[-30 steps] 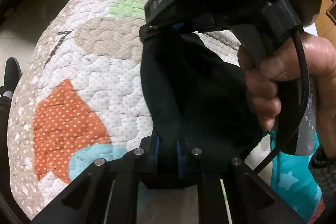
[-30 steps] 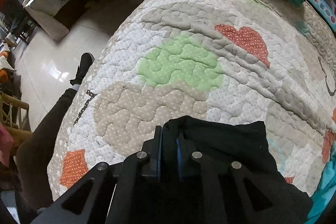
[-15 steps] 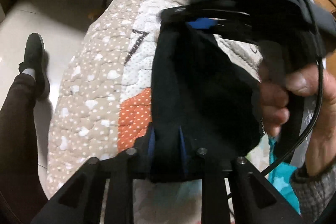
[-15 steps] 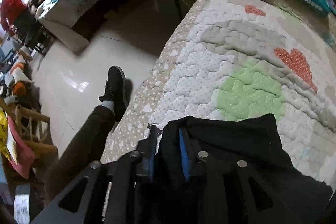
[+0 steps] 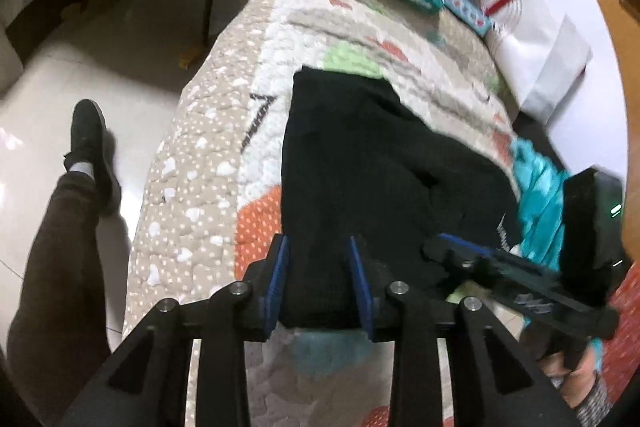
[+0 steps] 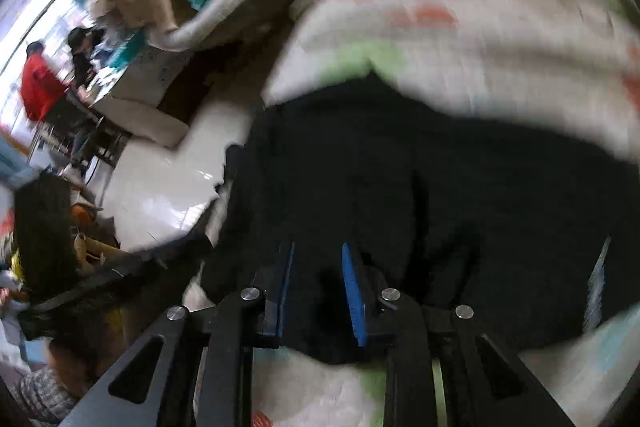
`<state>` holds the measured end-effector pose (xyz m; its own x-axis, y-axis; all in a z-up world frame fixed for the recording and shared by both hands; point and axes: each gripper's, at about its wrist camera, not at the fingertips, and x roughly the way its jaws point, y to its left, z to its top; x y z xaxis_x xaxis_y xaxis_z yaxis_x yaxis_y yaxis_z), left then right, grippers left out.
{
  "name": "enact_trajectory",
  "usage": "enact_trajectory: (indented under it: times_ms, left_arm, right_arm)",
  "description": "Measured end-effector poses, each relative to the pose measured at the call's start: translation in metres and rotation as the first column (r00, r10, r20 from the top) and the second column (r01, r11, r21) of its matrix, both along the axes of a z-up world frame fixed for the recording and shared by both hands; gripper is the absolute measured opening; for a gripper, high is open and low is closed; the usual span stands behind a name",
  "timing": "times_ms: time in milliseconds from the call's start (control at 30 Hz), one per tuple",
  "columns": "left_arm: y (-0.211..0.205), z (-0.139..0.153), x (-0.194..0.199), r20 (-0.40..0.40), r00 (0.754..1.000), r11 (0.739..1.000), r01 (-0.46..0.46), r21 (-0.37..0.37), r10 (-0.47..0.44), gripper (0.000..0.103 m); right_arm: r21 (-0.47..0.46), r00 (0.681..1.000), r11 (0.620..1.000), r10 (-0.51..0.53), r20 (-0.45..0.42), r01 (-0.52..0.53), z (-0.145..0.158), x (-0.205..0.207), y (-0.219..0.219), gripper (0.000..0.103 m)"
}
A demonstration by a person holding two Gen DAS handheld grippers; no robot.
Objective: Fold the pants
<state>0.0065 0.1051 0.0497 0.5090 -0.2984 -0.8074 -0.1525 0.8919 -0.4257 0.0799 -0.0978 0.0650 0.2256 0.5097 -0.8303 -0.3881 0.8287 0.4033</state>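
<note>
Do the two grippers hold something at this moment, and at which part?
Nothing is held. Both grippers, left and right, are open over the near edge of the black pants.

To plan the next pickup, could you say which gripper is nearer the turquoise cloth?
Right: right gripper beside the turquoise cloth; left gripper farther, across the black pants.

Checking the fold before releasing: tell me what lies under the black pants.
The black pants lie on the patterned quilt, orange patch beside them. Any layers folded beneath, and the quilt directly under, are covered.
</note>
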Motion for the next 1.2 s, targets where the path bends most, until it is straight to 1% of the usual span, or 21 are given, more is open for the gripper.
enact_trajectory:
  times_ms: [33, 67, 133, 167, 233, 300, 333, 367, 433, 500, 600, 633, 667, 767, 833, 933, 1033, 1067, 1100, 1133, 1200]
  left_arm:
    - [-0.003, 0.000, 0.000, -0.010, 1.000, 1.000, 0.005, 0.014, -0.004, 0.030]
    - [-0.006, 0.003, 0.000, -0.017, 1.000, 1.000, 0.010, 0.026, -0.010, 0.030]
    - [-0.009, 0.011, -0.001, -0.007, 1.000, 0.998, 0.025, 0.051, -0.024, 0.030]
    - [-0.013, 0.018, 0.001, 0.006, 0.999, 0.996, 0.037, 0.078, -0.037, 0.031]
    - [-0.025, 0.031, 0.007, 0.028, 0.997, 0.990, 0.071, 0.123, -0.075, 0.034]
    - [-0.046, 0.046, 0.020, 0.048, 0.990, 0.979, 0.124, 0.159, -0.133, 0.037]
    - [-0.058, 0.052, 0.028, 0.056, 0.985, 0.973, 0.154, 0.172, -0.166, 0.037]
    - [-0.072, 0.059, 0.038, 0.064, 0.977, 0.965, 0.189, 0.181, -0.203, 0.039]
    - [-0.098, 0.068, 0.058, 0.075, 0.961, 0.951, 0.249, 0.186, -0.266, 0.041]
    - [-0.127, 0.074, 0.081, 0.082, 0.942, 0.933, 0.305, 0.193, -0.325, 0.043]
    - [-0.172, 0.073, 0.112, 0.073, 0.909, 0.894, 0.385, 0.228, -0.410, 0.045]
    - [-0.190, 0.068, 0.124, 0.062, 0.895, 0.878, 0.417, 0.236, -0.442, 0.045]
    - [-0.202, 0.064, 0.133, 0.052, 0.887, 0.869, 0.436, 0.234, -0.459, 0.045]
    - [-0.239, 0.045, 0.160, 0.010, 0.859, 0.842, 0.498, 0.208, -0.511, 0.045]
    - [-0.261, 0.033, 0.176, -0.014, 0.841, 0.822, 0.532, 0.201, -0.541, 0.045]
    - [-0.289, 0.014, 0.199, -0.066, 0.806, 0.784, 0.588, 0.200, -0.588, 0.045]
    - [-0.312, -0.002, 0.216, -0.106, 0.762, 0.739, 0.646, 0.189, -0.639, 0.046]
    - [-0.318, -0.007, 0.220, -0.120, 0.749, 0.727, 0.662, 0.183, -0.651, 0.049]
    - [-0.325, -0.012, 0.223, -0.130, 0.733, 0.710, 0.680, 0.182, -0.668, 0.055]
    - [-0.330, -0.016, 0.224, -0.143, 0.717, 0.693, 0.696, 0.186, -0.682, 0.057]
    - [-0.344, -0.025, 0.220, -0.183, 0.681, 0.636, 0.729, 0.252, -0.709, 0.057]
  right_arm:
    - [-0.018, 0.999, 0.999, -0.033, 0.004, 0.033, -0.012, -0.003, -0.004, 0.026]
    - [0.020, 0.996, 0.996, -0.082, 0.028, 0.081, -0.020, -0.009, -0.014, 0.025]
    - [0.108, 0.990, 0.984, -0.141, 0.005, 0.140, -0.019, -0.012, -0.028, 0.026]
    - [0.155, 0.983, 0.971, -0.182, -0.016, 0.182, -0.015, -0.014, -0.038, 0.026]
    - [0.251, 0.960, 0.927, -0.280, -0.025, 0.277, -0.005, -0.025, -0.067, 0.028]
    - [0.276, 0.933, 0.895, -0.360, -0.015, 0.350, 0.001, -0.036, -0.095, 0.032]
    - [0.265, 0.917, 0.884, -0.400, -0.002, 0.386, 0.003, -0.040, -0.108, 0.033]
    - [0.230, 0.883, 0.863, -0.468, 0.029, 0.450, 0.004, -0.046, -0.127, 0.035]
    - [0.201, 0.837, 0.827, -0.545, 0.055, 0.525, 0.005, -0.052, -0.150, 0.040]
    - [0.216, 0.778, 0.763, -0.628, 0.021, 0.610, -0.002, -0.056, -0.176, 0.044]
    - [0.238, 0.705, 0.681, -0.708, -0.026, 0.693, -0.011, -0.059, -0.199, 0.053]
    - [0.231, 0.689, 0.666, -0.724, -0.030, 0.709, -0.014, -0.059, -0.202, 0.056]
    - [0.224, 0.680, 0.657, -0.733, -0.037, 0.720, -0.017, -0.059, -0.202, 0.056]
    - [0.219, 0.665, 0.639, -0.743, -0.068, 0.737, -0.030, -0.058, -0.211, 0.056]
    - [0.226, 0.667, 0.639, -0.741, -0.075, 0.735, -0.036, -0.054, -0.213, 0.056]
    - [0.229, 0.672, 0.653, -0.740, -0.009, 0.722, -0.040, -0.046, -0.209, 0.059]
    - [0.256, 0.670, 0.653, -0.742, 0.026, 0.713, -0.042, -0.036, -0.208, 0.059]
    - [0.263, 0.672, 0.654, -0.740, 0.027, 0.709, -0.043, -0.032, -0.206, 0.059]
    - [0.267, 0.675, 0.657, -0.737, 0.029, 0.705, -0.044, -0.028, -0.205, 0.059]
    - [0.269, 0.678, 0.662, -0.734, 0.039, 0.700, -0.044, -0.027, -0.203, 0.059]
    - [0.261, 0.698, 0.687, -0.713, 0.065, 0.678, -0.044, -0.023, -0.199, 0.058]
